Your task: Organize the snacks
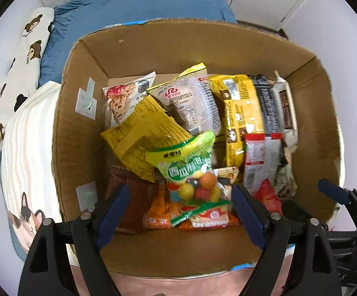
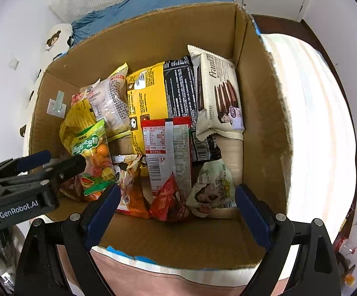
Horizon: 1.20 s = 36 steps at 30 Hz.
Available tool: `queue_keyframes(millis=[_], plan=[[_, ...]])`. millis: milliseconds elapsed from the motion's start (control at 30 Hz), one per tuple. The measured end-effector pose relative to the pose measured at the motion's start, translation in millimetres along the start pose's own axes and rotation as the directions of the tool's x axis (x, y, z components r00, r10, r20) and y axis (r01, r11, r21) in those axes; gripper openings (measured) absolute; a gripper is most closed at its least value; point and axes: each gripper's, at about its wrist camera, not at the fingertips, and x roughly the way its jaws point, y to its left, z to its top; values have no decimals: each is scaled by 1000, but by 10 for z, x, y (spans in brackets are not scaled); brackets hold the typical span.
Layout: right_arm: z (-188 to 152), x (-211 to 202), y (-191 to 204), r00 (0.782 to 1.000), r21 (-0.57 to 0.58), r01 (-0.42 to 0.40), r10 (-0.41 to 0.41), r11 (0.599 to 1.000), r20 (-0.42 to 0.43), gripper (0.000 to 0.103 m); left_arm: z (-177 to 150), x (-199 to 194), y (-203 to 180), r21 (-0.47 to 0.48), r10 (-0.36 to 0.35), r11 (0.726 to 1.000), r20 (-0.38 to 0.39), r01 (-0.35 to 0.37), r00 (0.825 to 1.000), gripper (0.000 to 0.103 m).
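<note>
A cardboard box (image 1: 178, 42) holds several snack packs. In the left wrist view my left gripper (image 1: 180, 207) is open over the box's near side, its fingers either side of a green-topped bag of coloured gum balls (image 1: 190, 172), not touching it. Yellow packs (image 1: 143, 133), a clear bread pack (image 1: 190, 103) and a red-and-white pack (image 1: 259, 157) lie behind. In the right wrist view my right gripper (image 2: 176, 209) is open and empty above the box (image 2: 178, 24), over a red wrapper (image 2: 168, 199) and a white pack (image 2: 213, 190). A white wafer pack (image 2: 217, 91) leans at the back right.
The box stands on a bed with a striped cover (image 2: 314, 123). A blue pillow (image 1: 139, 7) and a bear-print pillow (image 1: 23, 56) lie behind it. A cat-print cushion (image 1: 28, 217) is to the left. The left gripper's body (image 2: 25, 187) shows at left in the right wrist view.
</note>
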Motion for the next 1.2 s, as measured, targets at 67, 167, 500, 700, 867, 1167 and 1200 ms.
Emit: queue_keyframes(millis=[67, 167, 500, 700, 867, 1167, 1200], plan=[[-55, -81, 25, 1000, -5, 10, -10, 1000, 25, 99, -89, -104, 3, -5, -5, 1000, 30, 5, 1000, 84], [-173, -280, 52, 996, -14, 27, -26, 1000, 88, 100, -246, -284, -40, 7, 15, 1000, 89, -15, 996, 84], [-692, -1041, 130, 961, -29, 30, -21, 999, 274, 101, -785, -969, -82, 21, 33, 999, 277, -41, 960, 84], [-1115, -1514, 237, 928, -55, 30, -7, 998, 373, 101, -1188, -1409, -117, 11, 51, 998, 388, -60, 920, 84], [-1543, -1935, 289, 893, -74, 35, 2, 997, 451, 101, -1588, -1770, -99, -19, 64, 998, 477, -62, 876, 84], [-2258, -2538, 385, 832, -111, 52, 18, 992, 555, 102, -2294, -2224, -95, -48, 105, 994, 584, -95, 805, 85], [-2329, -2602, 396, 824, -112, 56, 18, 992, 567, 102, -2353, -2251, -102, -47, 108, 994, 589, -100, 801, 85]])
